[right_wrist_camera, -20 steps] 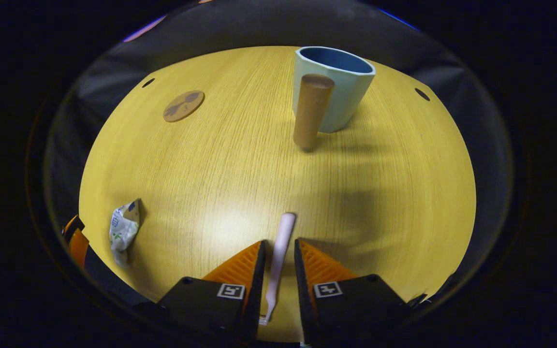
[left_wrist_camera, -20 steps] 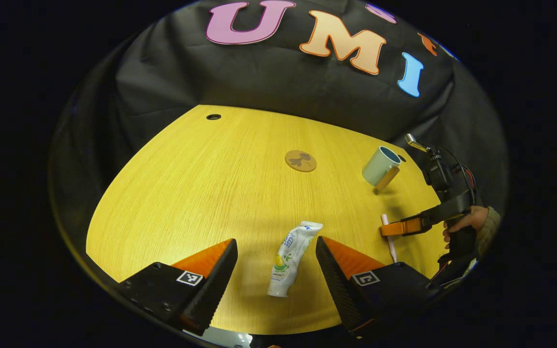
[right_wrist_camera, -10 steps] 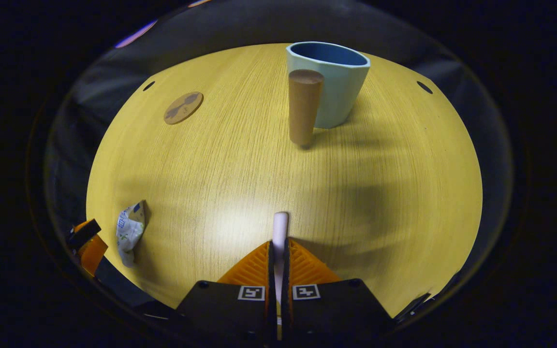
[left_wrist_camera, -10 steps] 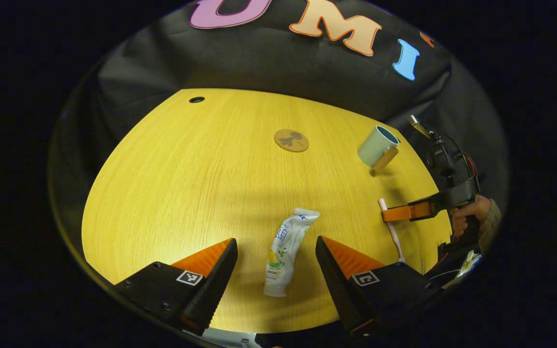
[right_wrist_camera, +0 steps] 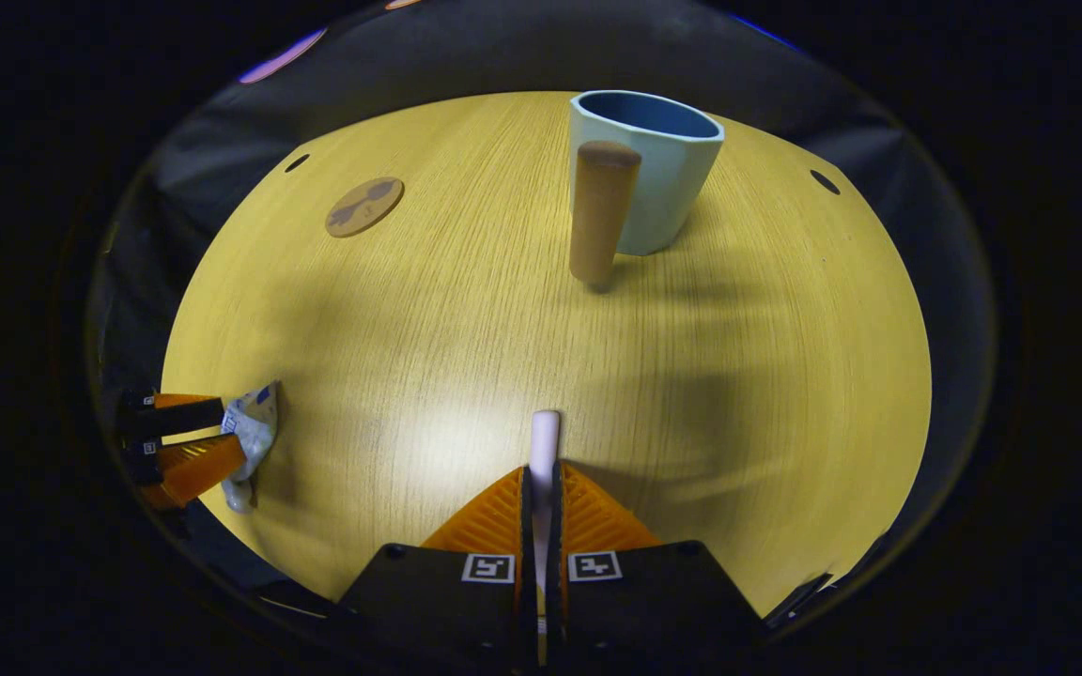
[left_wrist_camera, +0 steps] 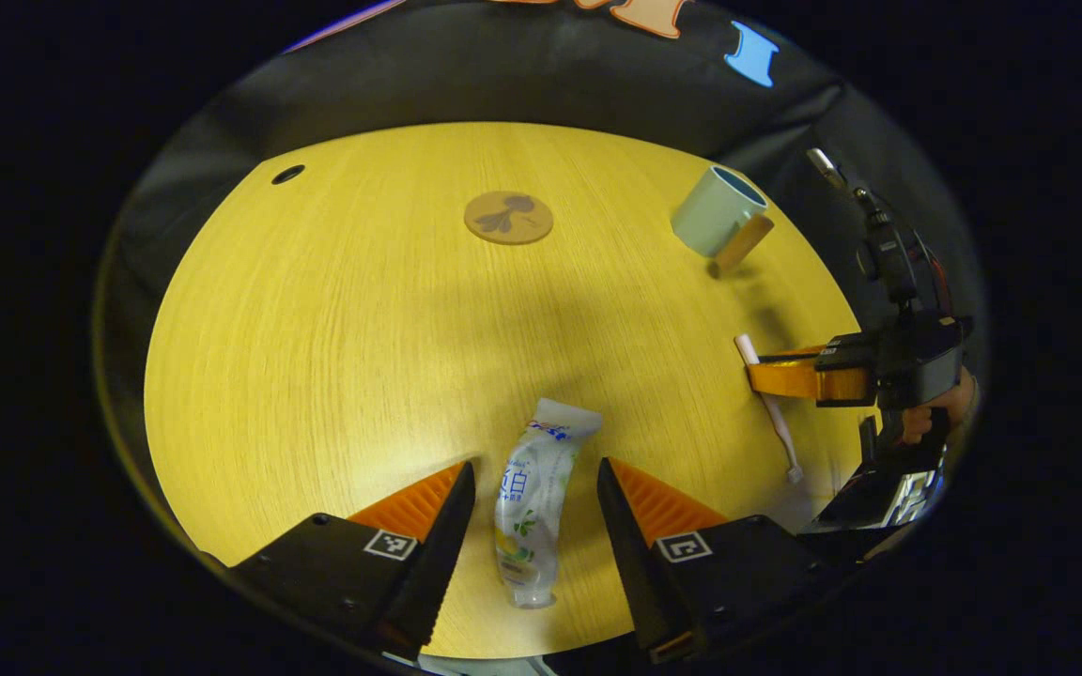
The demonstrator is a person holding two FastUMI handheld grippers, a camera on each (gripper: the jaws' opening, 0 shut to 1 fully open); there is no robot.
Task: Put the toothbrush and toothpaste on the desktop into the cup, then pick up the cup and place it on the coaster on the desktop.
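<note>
The right gripper [right_wrist_camera: 541,488] is closed on the toothbrush [right_wrist_camera: 544,441], both orange fingers pressing its pale shaft, whose rounded end pokes out ahead of the tips over the desk [right_wrist_camera: 428,310]. In the left gripper view the same gripper [left_wrist_camera: 762,371] sits near the desk's right edge, with the brush head slanting down behind the fingers toward the near edge and a hand [left_wrist_camera: 940,413] on the grip beyond the rim. The left gripper [left_wrist_camera: 532,498] stands wide apart, one finger on each side of the toothpaste [left_wrist_camera: 532,498], with a gap between tube and either finger, so it holds nothing. The tube lies flat, cap toward the near edge, crimped end pointing up the desk. In the right gripper view the left gripper [right_wrist_camera: 189,441] shows at the left edge of the desk with the tube [right_wrist_camera: 250,437] between its fingers. The cup [right_wrist_camera: 658,169] stands upright near the far edge, its wooden handle [right_wrist_camera: 602,221] facing the right gripper, with a broad bare stretch of wood between cup and toothbrush. The coaster [left_wrist_camera: 508,217] lies flat toward the far side, well apart from the cup [left_wrist_camera: 715,208] and with open desk all round it. Small dark holes [left_wrist_camera: 287,175] mark the far corners by the black cloth [left_wrist_camera: 503,84].
</note>
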